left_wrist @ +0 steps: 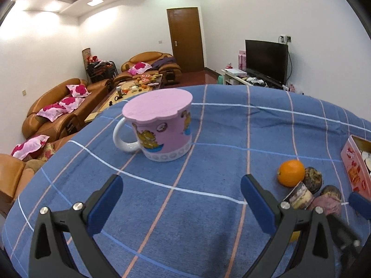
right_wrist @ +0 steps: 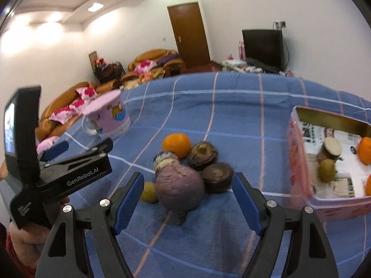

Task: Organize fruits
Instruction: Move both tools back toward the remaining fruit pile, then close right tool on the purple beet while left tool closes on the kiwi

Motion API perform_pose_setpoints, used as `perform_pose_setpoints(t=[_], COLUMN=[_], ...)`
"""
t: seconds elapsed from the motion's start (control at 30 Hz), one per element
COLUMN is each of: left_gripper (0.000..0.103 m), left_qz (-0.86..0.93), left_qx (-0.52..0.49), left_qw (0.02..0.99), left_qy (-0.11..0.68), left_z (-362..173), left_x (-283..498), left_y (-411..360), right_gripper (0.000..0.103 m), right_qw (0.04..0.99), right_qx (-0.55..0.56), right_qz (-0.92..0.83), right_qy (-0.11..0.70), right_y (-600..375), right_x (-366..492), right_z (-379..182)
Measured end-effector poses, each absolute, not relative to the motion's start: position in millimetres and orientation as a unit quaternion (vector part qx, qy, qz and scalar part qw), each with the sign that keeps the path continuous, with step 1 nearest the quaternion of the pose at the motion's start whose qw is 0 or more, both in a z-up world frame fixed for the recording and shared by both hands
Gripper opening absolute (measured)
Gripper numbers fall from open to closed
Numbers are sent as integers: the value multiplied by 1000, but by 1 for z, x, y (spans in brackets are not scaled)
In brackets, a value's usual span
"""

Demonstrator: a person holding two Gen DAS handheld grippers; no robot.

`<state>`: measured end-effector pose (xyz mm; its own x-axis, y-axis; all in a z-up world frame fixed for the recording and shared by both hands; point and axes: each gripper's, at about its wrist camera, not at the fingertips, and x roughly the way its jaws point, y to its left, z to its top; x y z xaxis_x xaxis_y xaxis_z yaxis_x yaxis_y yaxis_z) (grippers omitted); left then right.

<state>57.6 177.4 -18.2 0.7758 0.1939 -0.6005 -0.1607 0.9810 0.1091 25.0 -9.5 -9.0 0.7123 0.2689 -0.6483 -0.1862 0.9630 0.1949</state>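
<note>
My right gripper (right_wrist: 186, 199) stood spread and empty, its blue pads flanking a purple root (right_wrist: 179, 188) without touching it. Around that root lay two dark round fruits (right_wrist: 203, 155), an orange (right_wrist: 176, 144), a cut-ended piece (right_wrist: 165, 159) and a yellow-green fruit (right_wrist: 148, 192), all clustered on the blue checked cloth (right_wrist: 208, 243). Right of the cluster sat the pink box (right_wrist: 299, 162), holding more fruit. My left gripper (left_wrist: 182, 199) was likewise spread, empty, facing a lidded pink mug (left_wrist: 162, 129).

Home living room: sofas (left_wrist: 58, 106), television (left_wrist: 266, 61).
</note>
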Motion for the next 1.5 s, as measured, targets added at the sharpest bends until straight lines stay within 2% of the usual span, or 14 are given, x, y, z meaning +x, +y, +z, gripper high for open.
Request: perform_pose_setpoints(t=[0.27, 0.4, 0.47, 0.5, 0.67, 0.87, 0.93, 1.0, 1.27, 1.33, 1.37, 1.4, 1.5], left_gripper=[103, 103, 103, 103, 103, 102, 98, 87, 84, 75, 65, 60, 59], left_qz=[97, 95, 93, 91, 70, -11, -52, -93, -143, -142, -143, -144, -146], left_qx=[25, 28, 28, 28, 29, 24, 25, 37, 99, 105, 106, 106, 95], left_qw=[941, 942, 942, 943, 944, 946, 943, 935, 913, 907, 902, 898, 890], left_qy=[324, 322, 321, 320, 320, 324, 328, 340, 368, 383, 392, 402, 422], left_z=[-17, -18, -18, -18, -17, -14, -14, -17, -28, -32, -34, -37, -42], left_x=[59, 59, 57, 57, 53, 50, 47, 46, 43, 46, 48, 49, 53], left_y=[177, 177, 178, 178, 174, 163, 155, 143, 109, 105, 103, 103, 107], right_gripper=[76, 69, 53, 51, 51, 51, 51, 51, 51, 51, 51, 51, 51], right_qw=[898, 892, 891, 889, 891, 918, 929, 936, 930, 930, 930, 930, 932], right_qx=[94, 106, 109, 111, 119, 150, 147, 138, 150, 148, 146, 145, 138], right_qz=[124, 126, 136, 147, 148, 134, 112, 94, 82, 83, 84, 85, 84], right_qy=[412, 421, 420, 419, 412, 341, 319, 311, 326, 326, 326, 326, 325], right_y=[-8, -9, -9, -11, -14, -43, -52, -57, -66, -67, -66, -66, -64], right_x=[43, 46, 45, 43, 35, 10, 1, -3, 0, -2, -2, -2, -4], right_z=[-27, -32, -33, -31, -28, -3, 5, 8, 4, 5, 5, 4, 5])
